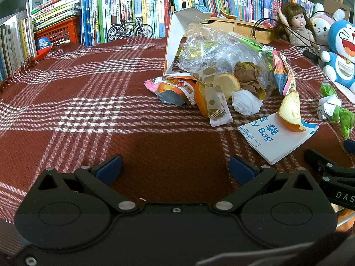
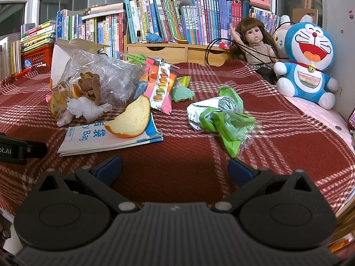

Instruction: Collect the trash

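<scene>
Both claws, left claw (image 1: pixel 175 166) and right claw (image 2: pixel 175 166), hover low over the plaid cloth (image 1: pixel 88 110) on the tabletop, jaws spread wide and empty. The trash lies ahead of you in a loose heap: a clear plastic bag (image 1: pixel 221 51) leaning on a white carton (image 1: pixel 175 44), a macaron wrapper (image 2: pixel 160 82), a crumpled white tissue (image 1: pixel 245 102), orange peel (image 2: pixel 131 119) resting on a flat folded paper bag (image 2: pixel 106 139), and a crumpled green wrapper (image 2: pixel 224 115) lying apart, nearest your right claw.

Handling (judged from appearance): all of it looks light and soft. Film and foil will likely crackle, slip and spring back, so pinch a bunched fold rather than a flat face. The peel is stiffer; take it across its curved edge. The flat bag offers only its edge, and the cloth may snag beneath it.

Open cloth lies before both claws. The doll (image 2: pixel 253 44), the blue plush toy (image 2: pixel 308 62) and the books (image 2: pixel 177 17) hem in the far and right sides.
</scene>
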Demonstrator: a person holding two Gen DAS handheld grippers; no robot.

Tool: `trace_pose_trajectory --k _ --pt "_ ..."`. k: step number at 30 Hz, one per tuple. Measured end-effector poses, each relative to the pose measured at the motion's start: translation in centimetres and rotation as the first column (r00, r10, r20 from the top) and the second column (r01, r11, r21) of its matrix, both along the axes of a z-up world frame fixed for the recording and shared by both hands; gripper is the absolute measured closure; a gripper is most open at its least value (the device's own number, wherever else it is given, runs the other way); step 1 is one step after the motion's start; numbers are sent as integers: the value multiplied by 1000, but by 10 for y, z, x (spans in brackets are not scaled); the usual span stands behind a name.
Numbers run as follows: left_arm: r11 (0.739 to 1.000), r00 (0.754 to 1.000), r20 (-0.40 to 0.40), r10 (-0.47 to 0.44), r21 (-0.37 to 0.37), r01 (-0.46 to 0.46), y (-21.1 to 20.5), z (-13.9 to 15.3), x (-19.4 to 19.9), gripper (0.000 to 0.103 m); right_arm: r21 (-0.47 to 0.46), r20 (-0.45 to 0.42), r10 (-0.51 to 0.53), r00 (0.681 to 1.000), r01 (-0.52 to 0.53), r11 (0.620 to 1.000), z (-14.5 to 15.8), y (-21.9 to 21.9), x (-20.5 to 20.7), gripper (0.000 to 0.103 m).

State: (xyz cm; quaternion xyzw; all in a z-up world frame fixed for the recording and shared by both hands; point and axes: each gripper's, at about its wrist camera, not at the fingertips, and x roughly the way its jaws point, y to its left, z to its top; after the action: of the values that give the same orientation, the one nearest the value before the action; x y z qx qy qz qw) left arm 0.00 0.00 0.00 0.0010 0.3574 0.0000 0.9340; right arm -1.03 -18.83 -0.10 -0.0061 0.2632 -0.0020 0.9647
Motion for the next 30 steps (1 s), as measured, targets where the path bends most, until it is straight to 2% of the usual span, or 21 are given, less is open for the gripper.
trace_pose_trajectory --k 21,30 --pt "1000 1000 4 -1 2 1 0 0 0 0 1 4 -1 1000 1 1000 0 0 -1 0" --pt "1000 999 46 -25 -5 25 4 -5 -2 0 3 14 -2 1000 2 1000 -2 -2 -2 0"
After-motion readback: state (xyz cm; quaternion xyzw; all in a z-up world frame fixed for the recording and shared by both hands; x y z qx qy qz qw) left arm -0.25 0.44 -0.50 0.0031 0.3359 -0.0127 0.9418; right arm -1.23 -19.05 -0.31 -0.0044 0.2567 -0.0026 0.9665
